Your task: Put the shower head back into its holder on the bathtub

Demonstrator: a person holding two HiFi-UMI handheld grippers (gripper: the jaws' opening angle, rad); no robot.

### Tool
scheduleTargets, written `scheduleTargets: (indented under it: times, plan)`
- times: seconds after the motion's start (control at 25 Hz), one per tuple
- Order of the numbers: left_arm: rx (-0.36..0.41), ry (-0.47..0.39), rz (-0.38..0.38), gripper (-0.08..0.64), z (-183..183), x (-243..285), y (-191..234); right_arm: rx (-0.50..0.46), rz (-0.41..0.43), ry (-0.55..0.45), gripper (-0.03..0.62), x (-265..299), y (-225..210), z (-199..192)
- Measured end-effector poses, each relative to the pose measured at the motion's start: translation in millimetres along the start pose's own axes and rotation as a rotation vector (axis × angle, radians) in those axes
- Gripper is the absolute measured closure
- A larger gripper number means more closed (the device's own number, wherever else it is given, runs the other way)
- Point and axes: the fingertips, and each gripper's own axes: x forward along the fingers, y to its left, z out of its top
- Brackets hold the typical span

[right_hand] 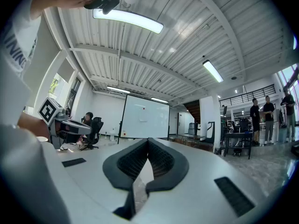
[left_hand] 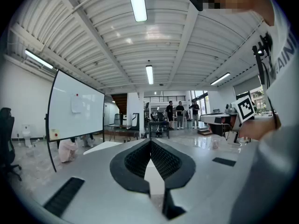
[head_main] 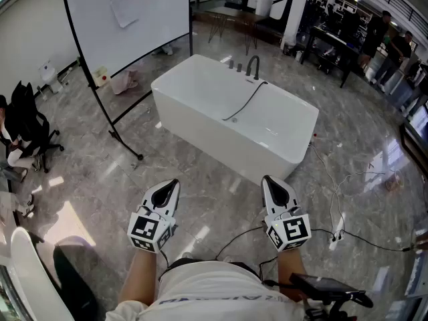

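A white rectangular bathtub stands on the marble floor in the middle of the head view. Black fittings and a curved black faucet sit on its far rim. From there a black shower hose runs down into the tub; its lower end lies inside, too small to make out. My left gripper and right gripper are held low, close to my body and well short of the tub. Both are shut with nothing between the jaws, as the left gripper and right gripper views also show.
A whiteboard on a black wheeled stand is left of the tub. Cables and a white power strip lie on the floor at the right. A person sits on an office chair at far left; other people stand at back right.
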Motion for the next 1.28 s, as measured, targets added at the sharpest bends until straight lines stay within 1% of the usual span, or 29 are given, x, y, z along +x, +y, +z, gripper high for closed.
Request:
scheduleTargets:
  times: [0.36,0.6,0.84,1.0,1.16,1.28]
  plan:
    - [0.010,0.006,-0.014,0.541,2,1,-4,-0.003,0.005,0.005,0.580,0,3,0]
    - [0.002,0.006,-0.012,0.541,0,-4,-1,0.014,0.002,-0.008,0.580,-1,6,2]
    - [0.002,0.018,-0.013,0.541,-1,-2,-12,0.026,0.006,0.004,0.580,-4,2,-3]
    - [0.003,0.024,0.005,0.541,-4,-5,-19,0.037,0.020,-0.006,0.580,-7,-1,-7]
    - [0.003,0.029,0.040,0.541,-4,-6,-27,0.045,0.042,-0.021,0.580,-11,-9,-10]
    - [0.022,0.038,0.060,0.541,-6,-4,-38,0.033,0.060,-0.017,0.580,-16,-18,-20]
